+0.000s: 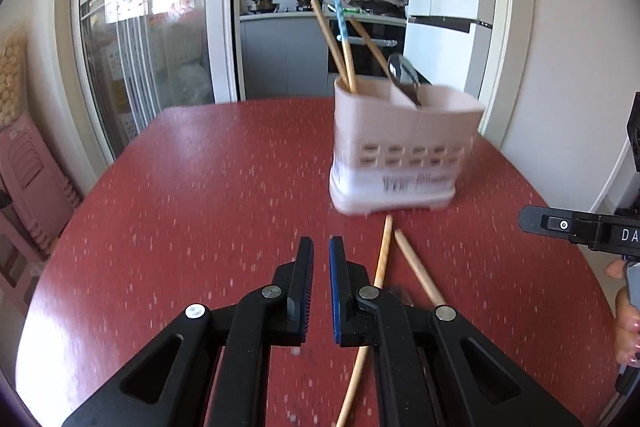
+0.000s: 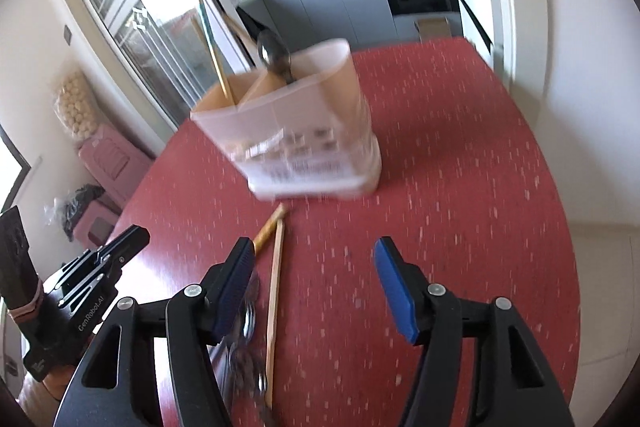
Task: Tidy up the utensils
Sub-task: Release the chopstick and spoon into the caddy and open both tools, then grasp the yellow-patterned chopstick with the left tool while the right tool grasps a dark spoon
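Observation:
A pale pink utensil holder [image 1: 404,147] [image 2: 304,139] stands on the red table [image 1: 200,207] [image 2: 460,187]. Its left compartment holds chopsticks [image 1: 340,43], and a metal spoon [image 1: 404,75] [image 2: 274,55] stands in the one beside it. Two loose wooden chopsticks [image 1: 382,255] [image 2: 276,291] lie crossed on the table just in front of the holder. My left gripper [image 1: 321,247] is shut with nothing between its pads, just left of those chopsticks. My right gripper [image 2: 315,247] stands open and empty above the table, the chopsticks near its left finger. Metal utensils [image 2: 248,319] lie partly hidden under that finger.
The other gripper shows at each view's edge: the right gripper [image 1: 560,227] with a hand below it, and the left gripper [image 2: 112,259]. Beyond the table are a glass sliding door [image 1: 148,27] and a kitchen counter [image 1: 288,15]. Pink stools [image 1: 32,179] stand left of the table.

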Tool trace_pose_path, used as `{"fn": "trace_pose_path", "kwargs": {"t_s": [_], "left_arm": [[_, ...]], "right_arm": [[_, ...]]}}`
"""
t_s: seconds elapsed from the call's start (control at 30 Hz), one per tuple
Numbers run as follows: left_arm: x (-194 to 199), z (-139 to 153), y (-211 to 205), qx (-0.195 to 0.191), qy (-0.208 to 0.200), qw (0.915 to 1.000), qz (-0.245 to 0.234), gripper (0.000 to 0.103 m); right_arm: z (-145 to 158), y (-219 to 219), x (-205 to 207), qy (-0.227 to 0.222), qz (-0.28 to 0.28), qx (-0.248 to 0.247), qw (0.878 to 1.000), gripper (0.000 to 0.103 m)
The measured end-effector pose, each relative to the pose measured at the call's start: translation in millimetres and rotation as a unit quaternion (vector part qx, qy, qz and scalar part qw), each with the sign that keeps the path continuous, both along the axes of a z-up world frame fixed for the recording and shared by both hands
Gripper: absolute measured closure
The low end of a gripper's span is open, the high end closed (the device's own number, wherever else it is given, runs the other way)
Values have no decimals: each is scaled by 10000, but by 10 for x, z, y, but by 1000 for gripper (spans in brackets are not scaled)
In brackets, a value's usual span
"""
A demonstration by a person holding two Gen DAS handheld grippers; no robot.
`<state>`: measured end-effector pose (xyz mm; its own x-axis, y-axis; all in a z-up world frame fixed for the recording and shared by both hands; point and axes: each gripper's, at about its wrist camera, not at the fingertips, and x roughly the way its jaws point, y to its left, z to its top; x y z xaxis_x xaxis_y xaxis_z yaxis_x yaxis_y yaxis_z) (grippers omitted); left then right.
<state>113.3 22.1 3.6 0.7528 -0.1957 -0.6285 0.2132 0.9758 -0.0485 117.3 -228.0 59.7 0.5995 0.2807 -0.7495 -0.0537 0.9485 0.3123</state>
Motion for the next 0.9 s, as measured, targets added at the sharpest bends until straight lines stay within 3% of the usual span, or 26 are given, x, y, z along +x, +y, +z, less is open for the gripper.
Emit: {"fn": "trace_pose_path", "kwargs": {"t_s": [0.17,0.2,0.23,0.27,0.37,0.4,0.63,0.77,0.9], "left_arm": [[-172,-160,123,-90,182,9998,46,66],[-198,-184,136,-108,221,9997,49,62],[-219,-206,149,-123,274,9995,46,44],[-235,-228,159,-107,356,9993,67,0],[-295,-287,173,-75,340,9993,153,0],[-289,-295,165,-57,366,9992,154,0],[-274,-476,56,355,533,9978,173,0],[-294,-550,46,560,647,9962,179,0],[-304,-616,87,591,799,9949,182,0]], "right_arm": [[-116,34,-196,190,-21,-33,9998,33],[-139,37,-239,225,-11,-32,9997,30],[-158,41,-275,252,-5,-24,9997,28],[-178,50,-315,278,0,-16,9996,28],[-232,55,-402,361,-3,-8,9993,25],[-251,59,-430,393,8,0,9992,18],[-367,139,-614,519,142,-140,9985,18],[-410,258,-681,700,399,-502,9955,18],[-447,357,-742,781,567,-685,9930,18]]}}
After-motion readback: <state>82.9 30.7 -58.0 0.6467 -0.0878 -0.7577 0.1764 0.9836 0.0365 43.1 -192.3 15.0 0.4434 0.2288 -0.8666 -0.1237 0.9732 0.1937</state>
